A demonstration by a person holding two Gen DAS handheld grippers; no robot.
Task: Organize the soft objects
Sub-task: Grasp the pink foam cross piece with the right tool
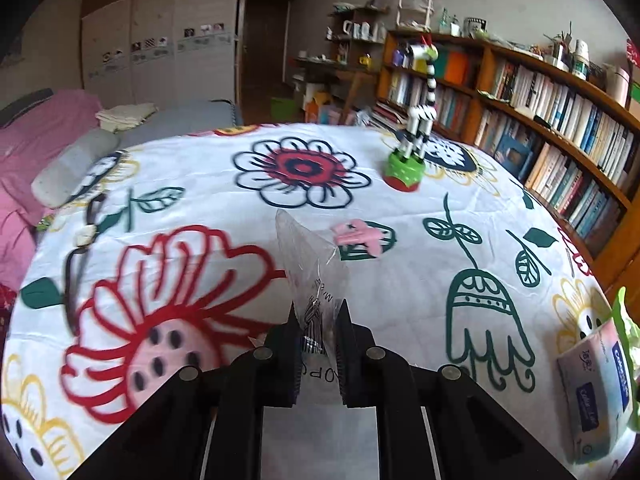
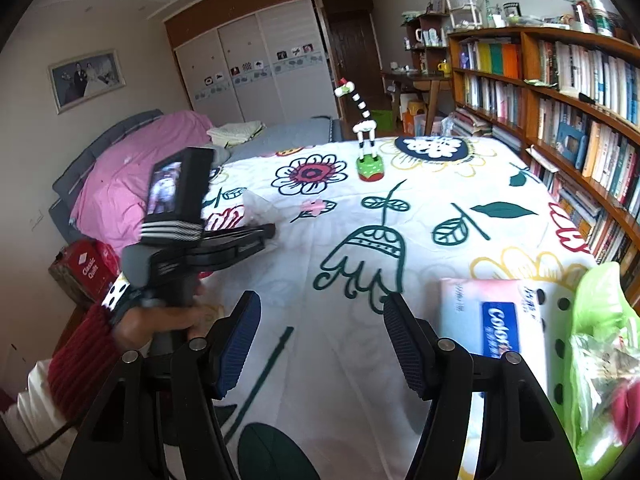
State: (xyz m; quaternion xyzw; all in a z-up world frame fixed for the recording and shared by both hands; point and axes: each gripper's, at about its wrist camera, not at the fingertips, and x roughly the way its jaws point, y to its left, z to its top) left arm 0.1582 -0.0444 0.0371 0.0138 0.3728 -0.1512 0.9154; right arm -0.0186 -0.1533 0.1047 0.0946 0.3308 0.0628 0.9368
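My left gripper [image 1: 318,310] is shut on a clear plastic bag [image 1: 310,258] and holds it just above the flowered cloth; in the right wrist view the left gripper [image 2: 270,232] shows at the left with the bag [image 2: 258,208] at its tip. A small pink soft object [image 1: 356,236] lies on the cloth just beyond the bag, also seen in the right wrist view [image 2: 312,207]. My right gripper [image 2: 322,308] is open and empty above the cloth. A tissue pack [image 2: 484,316] lies to its right, beside a green bag [image 2: 600,320].
A zebra toy on a green base [image 1: 404,170] stands at the far side of the flowered table [image 1: 240,280]. A bookshelf [image 2: 560,100] runs along the right. A bed with pink bedding [image 2: 132,176] is at the left. The tissue pack [image 1: 596,392] lies at the right edge.
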